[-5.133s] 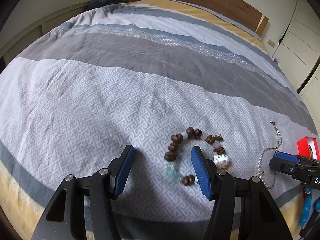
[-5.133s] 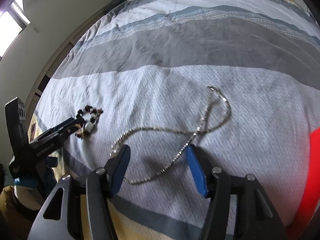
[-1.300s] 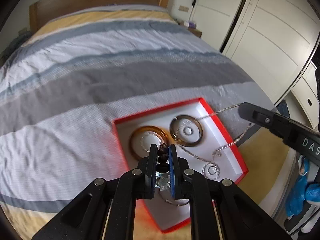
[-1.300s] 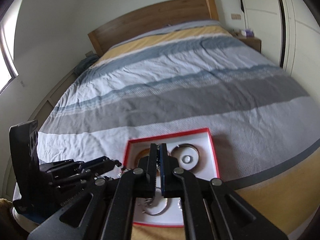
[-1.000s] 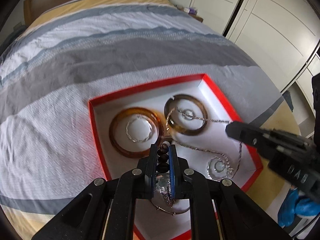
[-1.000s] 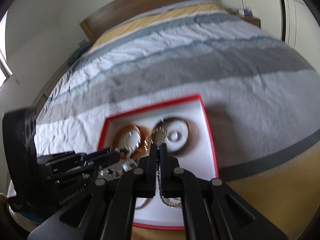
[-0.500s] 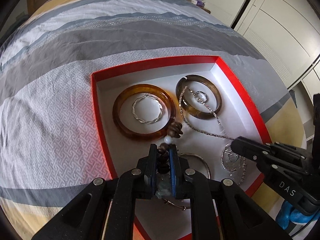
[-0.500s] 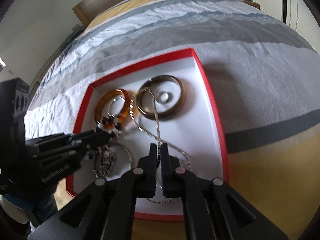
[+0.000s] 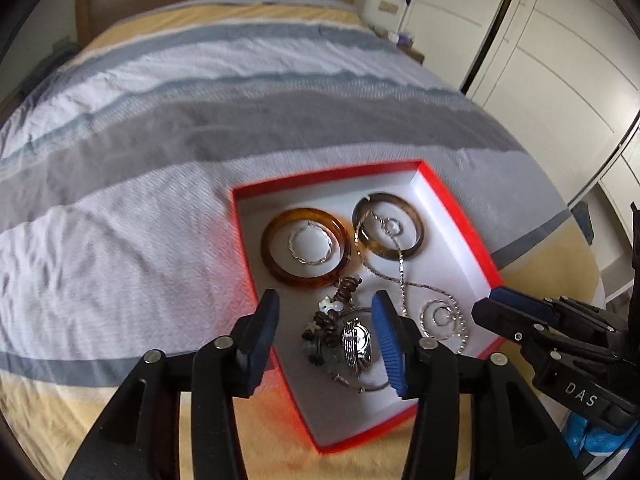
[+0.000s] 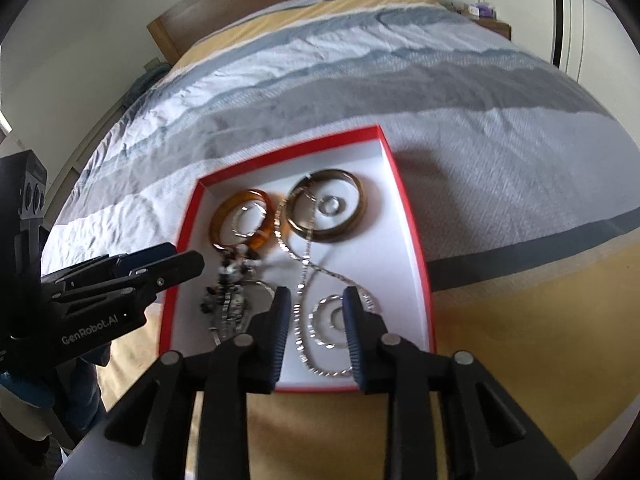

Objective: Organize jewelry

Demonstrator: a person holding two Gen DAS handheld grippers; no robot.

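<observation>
My left fingers (image 9: 325,330) are standing apart, having just been opening, and nothing is pressing against their blue pads; the beaded bracelet (image 9: 335,312) is lying loose in the gap beneath them, on the white floor of the red box (image 9: 456,216), tangled beside a silver watch (image 9: 357,344) and a thin wire hoop. My right fingers (image 10: 316,330) are also standing parted, though more narrowly, having just been opening too, and they are gripping nothing; the silver chain necklace (image 10: 304,264) is resting free in the box below them, looping around a small silver ring (image 10: 332,322) near the front edge and trailing up across the box to the dark brown bangle (image 10: 327,210). A smaller ring is sitting inside that bangle. Just to its left the amber bangle (image 10: 243,218) is lying flat with a twisted silver hoop inside it, and the beaded bracelet's upper end is touching its near rim. In the left wrist view my right fingers are showing at the right edge, hanging over the box's right corner; in the right wrist view my left fingers are reaching in from the left over the box's left wall. The box is sitting on the bed (image 9: 160,140), on a striped grey, white and yellow cover, near its foot. Beyond it the wooden headboard (image 10: 280,0) and white wardrobe doors (image 9: 540,80) are showing.
</observation>
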